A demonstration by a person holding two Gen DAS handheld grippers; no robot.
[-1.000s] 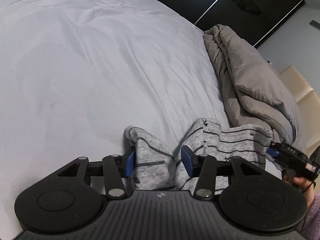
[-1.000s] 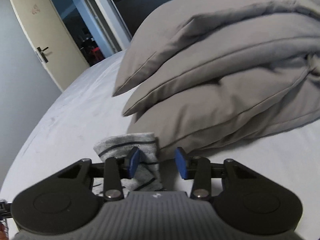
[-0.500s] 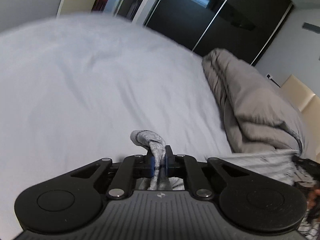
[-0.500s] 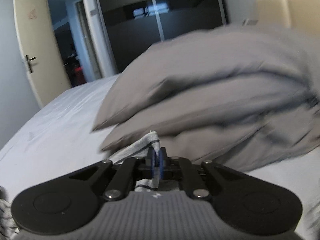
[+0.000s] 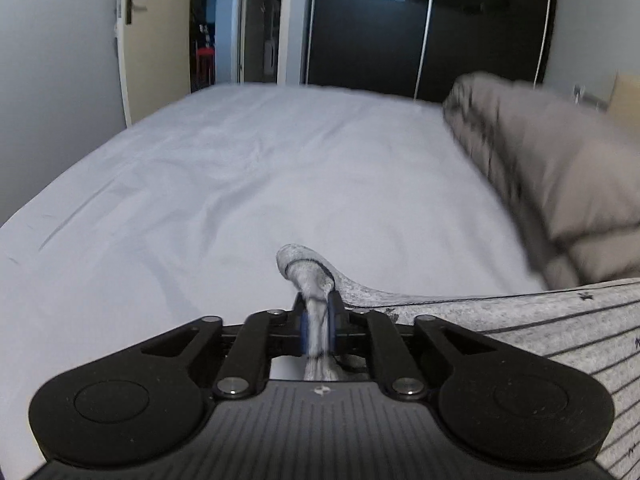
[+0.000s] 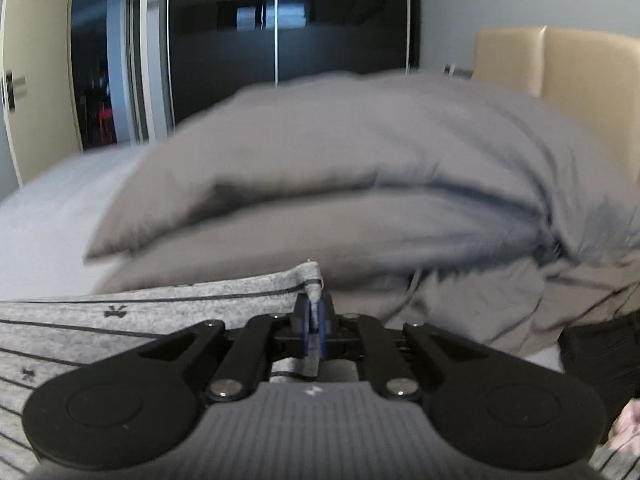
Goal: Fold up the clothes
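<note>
The left gripper (image 5: 318,330) pinches a bunched corner of the garment (image 5: 520,328), its jaws having just eased a little wider with the cloth between them. The right gripper (image 6: 314,334) clamps the opposite corner of the grey striped garment (image 6: 120,320), jaws having just parted slightly on the fabric. The cloth stretches taut between the two, lifted above the near edge of the bed (image 5: 240,184). A folded grey duvet (image 6: 360,184) lies just beyond on the right. Far behind stand dark wardrobe doors (image 5: 420,28), a beige door (image 5: 136,40) at left and a cream headboard (image 6: 568,68) at right.
</note>
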